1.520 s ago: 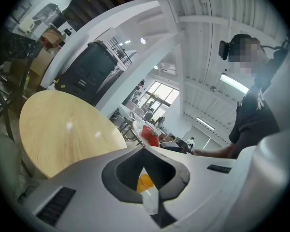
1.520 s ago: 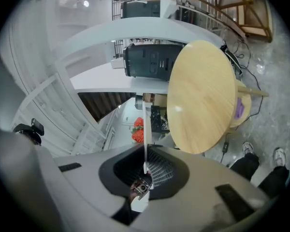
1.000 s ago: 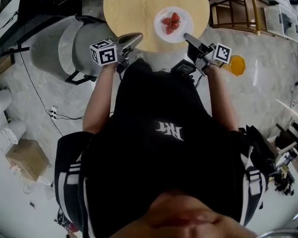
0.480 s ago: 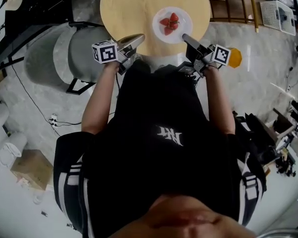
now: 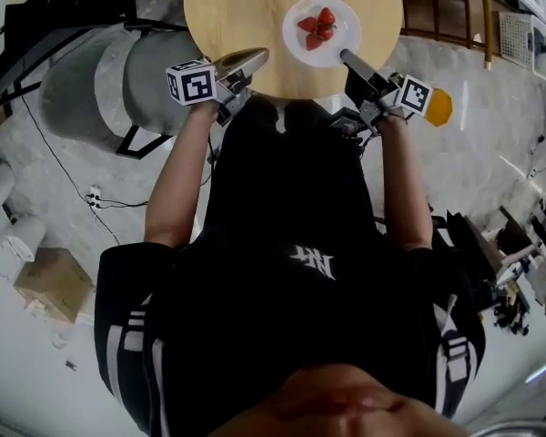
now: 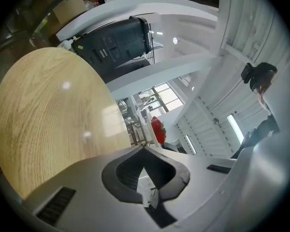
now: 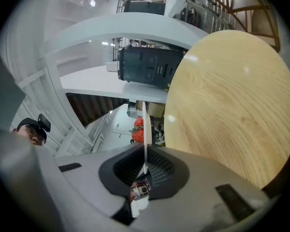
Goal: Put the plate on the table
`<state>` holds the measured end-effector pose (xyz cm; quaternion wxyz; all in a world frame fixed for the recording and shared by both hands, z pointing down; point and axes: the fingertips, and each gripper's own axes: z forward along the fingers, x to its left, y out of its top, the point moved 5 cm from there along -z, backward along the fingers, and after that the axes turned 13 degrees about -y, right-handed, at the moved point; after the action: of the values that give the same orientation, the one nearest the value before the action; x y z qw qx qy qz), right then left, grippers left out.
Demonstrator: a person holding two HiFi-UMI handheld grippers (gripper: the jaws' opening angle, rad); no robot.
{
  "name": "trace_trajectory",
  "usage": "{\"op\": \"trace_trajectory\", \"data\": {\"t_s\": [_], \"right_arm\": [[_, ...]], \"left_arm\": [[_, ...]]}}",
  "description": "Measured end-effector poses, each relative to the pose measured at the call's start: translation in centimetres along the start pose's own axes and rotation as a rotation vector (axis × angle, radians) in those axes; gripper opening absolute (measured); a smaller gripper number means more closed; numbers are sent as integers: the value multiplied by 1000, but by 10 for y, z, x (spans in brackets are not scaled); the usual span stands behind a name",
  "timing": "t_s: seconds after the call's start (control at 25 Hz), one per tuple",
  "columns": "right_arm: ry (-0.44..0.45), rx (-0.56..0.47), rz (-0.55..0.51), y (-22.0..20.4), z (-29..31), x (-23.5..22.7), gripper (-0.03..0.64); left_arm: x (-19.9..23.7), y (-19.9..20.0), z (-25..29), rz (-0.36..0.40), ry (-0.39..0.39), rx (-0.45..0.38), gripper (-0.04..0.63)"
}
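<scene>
Plate has edged further onto the table, nearly placed; my right gripper grips its rim, left gripper clenched empty.

One round wooden table on the far side. One white plate on it. One small heap of red strawberries, too bunched up to count. Two grippers: left gripper, right gripper. Two marker cubes, one on each. One grey chair far left. One cardboard box near left. One orange thing on the floor, far right.
</scene>
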<state>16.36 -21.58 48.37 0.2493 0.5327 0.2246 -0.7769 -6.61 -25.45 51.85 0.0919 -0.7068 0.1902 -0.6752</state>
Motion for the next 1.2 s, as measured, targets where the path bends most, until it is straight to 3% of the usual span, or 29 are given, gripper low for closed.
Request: {"op": "trace_trajectory", "data": {"t_s": [0.24,0.92,1.2], "right_arm": [[3,53,-1,6,16,-12,15],[-7,66,56,21,43,-57,15],[-28,72,78,17,52,-71,15]], "left_arm": [[3,5,5,-7,19,-62,0],[31,5,0,-50,91,-71,0],[35,2,1,-63,73,-87,0]]}}
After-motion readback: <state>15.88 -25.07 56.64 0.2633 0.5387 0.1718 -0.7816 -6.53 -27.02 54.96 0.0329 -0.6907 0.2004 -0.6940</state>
